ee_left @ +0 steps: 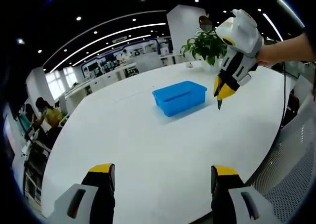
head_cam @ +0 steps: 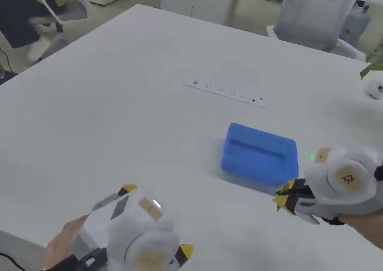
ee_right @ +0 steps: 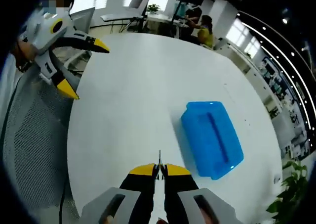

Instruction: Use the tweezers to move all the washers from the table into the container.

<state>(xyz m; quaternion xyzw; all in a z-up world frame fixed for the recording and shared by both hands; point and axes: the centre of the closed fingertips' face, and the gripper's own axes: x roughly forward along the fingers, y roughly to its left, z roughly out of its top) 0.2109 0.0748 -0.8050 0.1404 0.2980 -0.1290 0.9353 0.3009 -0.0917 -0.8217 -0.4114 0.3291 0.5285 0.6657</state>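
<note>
Two claws hover over the white bench (head_cam: 119, 103): the left claw (ee_left: 163, 169) gapes wide and empty at the head view's lower left, while the right claw (ee_right: 159, 169) pinches the tweezers (ee_right: 159, 157) beside the blue container (head_cam: 260, 154), right of centre.

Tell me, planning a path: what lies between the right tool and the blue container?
The stretch is bare table, in the right gripper view, from right tool to blue container.

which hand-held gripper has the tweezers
The right hand-held gripper: its jaws are shut on the tweezers. The left hand-held gripper stands open and empty.
</note>
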